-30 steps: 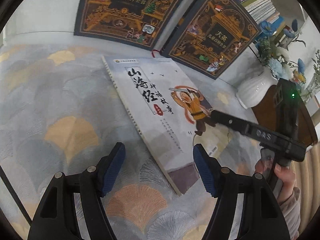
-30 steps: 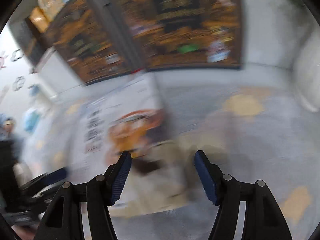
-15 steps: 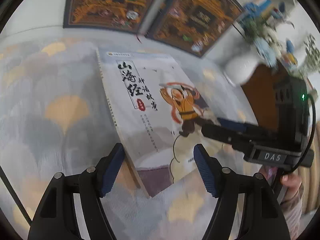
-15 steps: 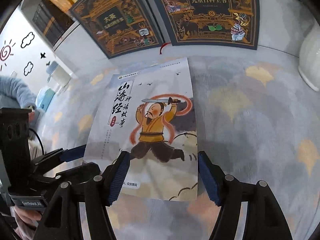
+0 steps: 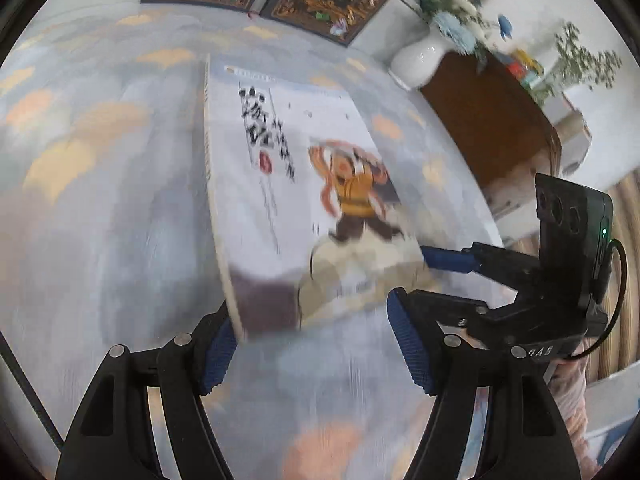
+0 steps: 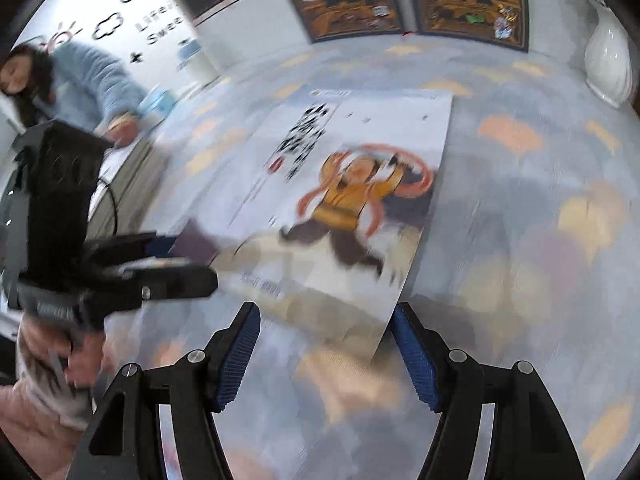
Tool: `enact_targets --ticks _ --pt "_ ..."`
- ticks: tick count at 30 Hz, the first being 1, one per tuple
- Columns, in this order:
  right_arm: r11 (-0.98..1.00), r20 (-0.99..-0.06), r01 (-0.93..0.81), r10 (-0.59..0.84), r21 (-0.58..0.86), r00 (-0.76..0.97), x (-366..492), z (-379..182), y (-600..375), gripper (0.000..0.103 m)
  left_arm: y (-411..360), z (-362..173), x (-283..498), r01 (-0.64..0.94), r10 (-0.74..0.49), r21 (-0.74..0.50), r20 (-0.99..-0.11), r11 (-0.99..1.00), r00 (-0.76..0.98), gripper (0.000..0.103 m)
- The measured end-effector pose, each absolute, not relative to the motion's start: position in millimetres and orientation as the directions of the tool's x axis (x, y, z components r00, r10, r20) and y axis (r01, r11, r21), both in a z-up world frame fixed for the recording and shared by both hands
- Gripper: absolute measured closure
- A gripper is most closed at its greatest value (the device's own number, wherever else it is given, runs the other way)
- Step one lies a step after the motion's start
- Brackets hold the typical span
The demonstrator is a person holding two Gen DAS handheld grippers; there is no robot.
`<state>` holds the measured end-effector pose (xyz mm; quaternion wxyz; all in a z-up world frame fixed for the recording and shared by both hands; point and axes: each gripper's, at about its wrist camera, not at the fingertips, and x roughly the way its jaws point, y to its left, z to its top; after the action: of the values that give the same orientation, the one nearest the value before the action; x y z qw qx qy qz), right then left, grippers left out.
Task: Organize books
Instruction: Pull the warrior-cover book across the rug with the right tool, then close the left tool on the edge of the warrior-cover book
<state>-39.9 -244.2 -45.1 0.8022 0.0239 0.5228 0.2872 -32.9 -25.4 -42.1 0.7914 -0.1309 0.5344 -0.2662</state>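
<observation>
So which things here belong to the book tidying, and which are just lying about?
Job: flat white picture book with a cartoon swordsman; two dark ornate encyclopedia books propped at the wall; left gripper; right gripper.
Bystanders: white ceramic vase; blue artificial flowers.

Bright even daylight, heavy motion blur, fisheye-bent dark corners
</observation>
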Motion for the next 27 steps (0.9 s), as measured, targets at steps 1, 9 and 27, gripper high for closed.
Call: enact_targets --ticks 1,9,27 --pt "0.828 -0.82 -0.435 0.498 0.353 0.283 -48.0 -45.5 -246.2 0.036 -23.6 -38.2 -43.0 0.292 -0.54 -0.464 -0.79 0.836 0.29 0.035" --pt "0.745 -0.71 -0.26 0.666 0.615 0.228 -11.8 -60.9 -289.4 0.042 -0.6 -33.1 -2.4 0.204 -0.392 -0.338 -0.834 0.919 0.387 0.055" --pt "0.695 -0.664 -0.308 0.716 0.65 0.215 46.8 -66.7 -276.7 0.09 -24.1 -47.7 53.6 0.184 -0.286 -0.227 -0.856 0.957 0.432 0.077"
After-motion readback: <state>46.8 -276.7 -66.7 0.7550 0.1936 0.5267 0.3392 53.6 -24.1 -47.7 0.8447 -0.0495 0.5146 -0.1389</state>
